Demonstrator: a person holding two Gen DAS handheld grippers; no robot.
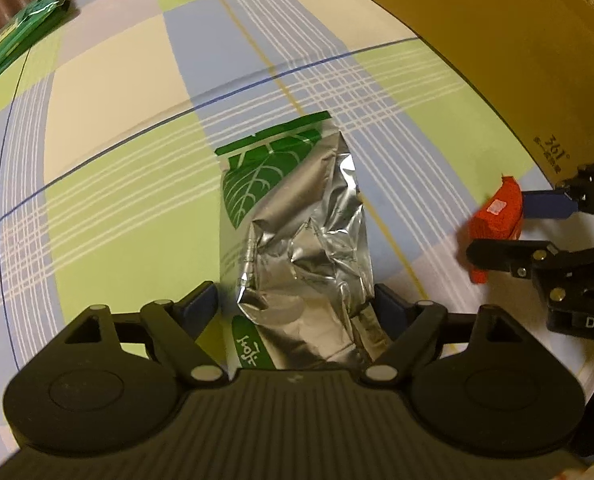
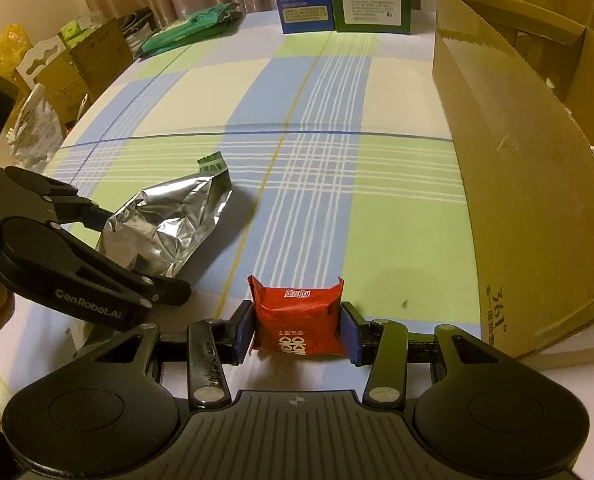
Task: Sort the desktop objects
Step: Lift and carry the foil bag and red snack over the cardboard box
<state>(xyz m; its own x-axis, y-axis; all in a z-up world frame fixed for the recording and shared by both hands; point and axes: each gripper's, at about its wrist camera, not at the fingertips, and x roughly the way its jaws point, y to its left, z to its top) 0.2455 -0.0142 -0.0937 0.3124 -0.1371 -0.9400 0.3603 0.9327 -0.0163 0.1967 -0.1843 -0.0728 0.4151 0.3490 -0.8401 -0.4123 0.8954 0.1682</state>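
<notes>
Both grippers grip packets: left gripper (image 1: 295, 300) a crumpled foil pouch (image 1: 297, 216) (green leaf print), right gripper (image 2: 297, 326) a red packet (image 2: 297, 320).

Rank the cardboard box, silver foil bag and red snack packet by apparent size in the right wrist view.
1. cardboard box
2. silver foil bag
3. red snack packet, though nearest the camera, so it looks enlarged.

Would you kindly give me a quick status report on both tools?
Left tool shut on silver foil pouch. Right tool shut on red snack packet. Cardboard box open on the right, path unobstructed.
</notes>
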